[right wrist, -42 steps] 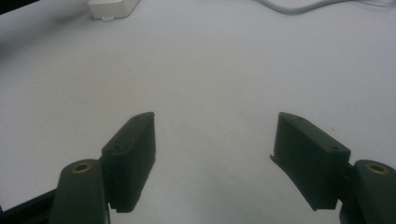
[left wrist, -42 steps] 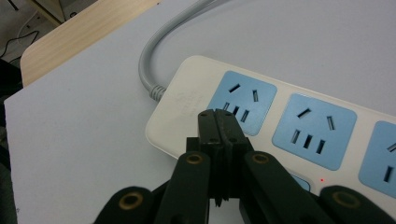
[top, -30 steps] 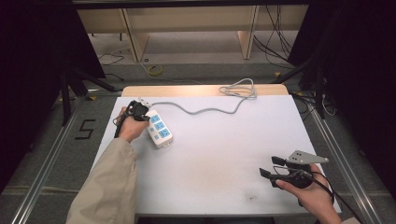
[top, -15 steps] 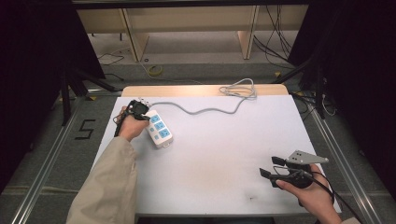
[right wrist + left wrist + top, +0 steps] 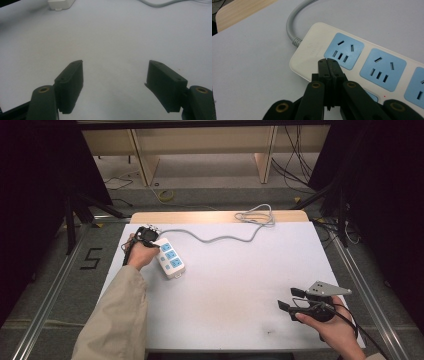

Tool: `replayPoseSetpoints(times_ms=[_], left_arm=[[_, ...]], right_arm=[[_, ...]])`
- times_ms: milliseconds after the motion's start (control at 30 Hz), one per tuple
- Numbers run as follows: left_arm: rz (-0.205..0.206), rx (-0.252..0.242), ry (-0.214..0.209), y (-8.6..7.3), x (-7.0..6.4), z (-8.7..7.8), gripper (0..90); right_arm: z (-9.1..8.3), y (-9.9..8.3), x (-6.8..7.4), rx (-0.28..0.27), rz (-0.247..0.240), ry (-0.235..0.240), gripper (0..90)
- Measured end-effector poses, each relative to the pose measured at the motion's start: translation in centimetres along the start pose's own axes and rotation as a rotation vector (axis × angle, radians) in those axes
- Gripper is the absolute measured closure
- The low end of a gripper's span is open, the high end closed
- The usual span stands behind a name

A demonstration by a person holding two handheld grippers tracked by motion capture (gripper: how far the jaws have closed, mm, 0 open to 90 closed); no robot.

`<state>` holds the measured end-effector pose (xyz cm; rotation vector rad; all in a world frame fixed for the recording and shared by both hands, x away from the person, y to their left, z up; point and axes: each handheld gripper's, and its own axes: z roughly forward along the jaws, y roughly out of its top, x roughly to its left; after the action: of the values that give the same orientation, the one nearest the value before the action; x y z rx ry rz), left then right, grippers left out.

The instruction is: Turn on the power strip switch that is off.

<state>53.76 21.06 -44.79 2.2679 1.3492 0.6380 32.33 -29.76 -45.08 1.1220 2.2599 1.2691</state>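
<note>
White table (image 5: 240, 285), power strip (image 5: 362, 62), faint unreadable embossed logo, left tool (image 5: 328, 61) closed.

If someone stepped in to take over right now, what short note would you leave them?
Left gripper: jaws shut with nothing between them, tips over the cable end of the white power strip, beside its first blue socket.
Right gripper: open, empty, above bare table at the near right.
The strip's grey cable runs to a coil at the far edge.
Done: nothing plugged in.
Left: probably pressing or shifting the strip; the aim is unclear.
</note>
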Motion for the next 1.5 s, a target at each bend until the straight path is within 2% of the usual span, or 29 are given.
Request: replayPoseSetpoints(times_ms=[133,233,400,533,633,767,867,900,967,1067,1167,1267,1367,1500], left_arm=[[0.015,0.015,0.009,0.15,-0.15,0.05,90.0],[0.003,0.026,0.012,0.27,-0.2,0.12,90.0],[-0.008,0.039,-0.007,0.57,-0.36,0.17,90.0],[0.016,0.058,0.027,0.87,-0.89,0.25,90.0],[-0.006,0.059,0.017,0.86,-0.67,0.23,90.0],[-0.032,0.068,0.039,0.77,-0.4,0.26,90.0],[-0.031,0.066,0.033,0.73,-0.31,0.24,90.0],[-0.04,0.058,0.022,0.71,-0.31,0.25,90.0],[-0.071,0.043,-0.029,0.76,-0.44,0.29,90.0],[-0.05,0.047,-0.007,0.98,-0.86,0.42,90.0],[-0.067,0.043,-0.018,0.92,-0.68,0.37,90.0],[-0.068,0.039,0.012,0.9,-0.55,0.28,90.0],[-0.08,0.038,0.009,0.91,-0.41,0.26,90.0],[-0.069,0.053,0.017,0.91,-0.51,0.18,90.0]], right_arm=[[0.01,-0.01,0.01,0.001,-0.002,0.001,30.4],[0.01,-0.01,0.0,0.001,-0.001,0.001,30.5],[-0.01,0.0,0.01,0.003,-0.001,0.002,31.0],[-0.05,0.01,0.05,0.004,-0.003,0.001,31.4],[-0.06,0.01,0.05,0.004,-0.003,0.001,31.5],[-0.06,0.02,0.06,0.005,-0.004,0.001,31.7],[-0.04,0.04,0.11,0.006,-0.007,0.001,31.7],[-0.03,0.04,0.13,0.006,-0.007,0.0,31.7],[-0.02,0.06,0.15,0.006,-0.007,0.001,31.7],[0.0,0.07,0.14,0.008,-0.008,0.0,31.7],[-0.08,0.04,0.14,0.003,-0.007,-0.002,31.8],[-0.04,0.01,0.05,0.008,-0.007,-0.002,31.8],[0.01,0.07,0.14,0.01,-0.009,0.0,31.9],[0.03,0.07,0.16,0.011,-0.011,-0.002,32.0]])
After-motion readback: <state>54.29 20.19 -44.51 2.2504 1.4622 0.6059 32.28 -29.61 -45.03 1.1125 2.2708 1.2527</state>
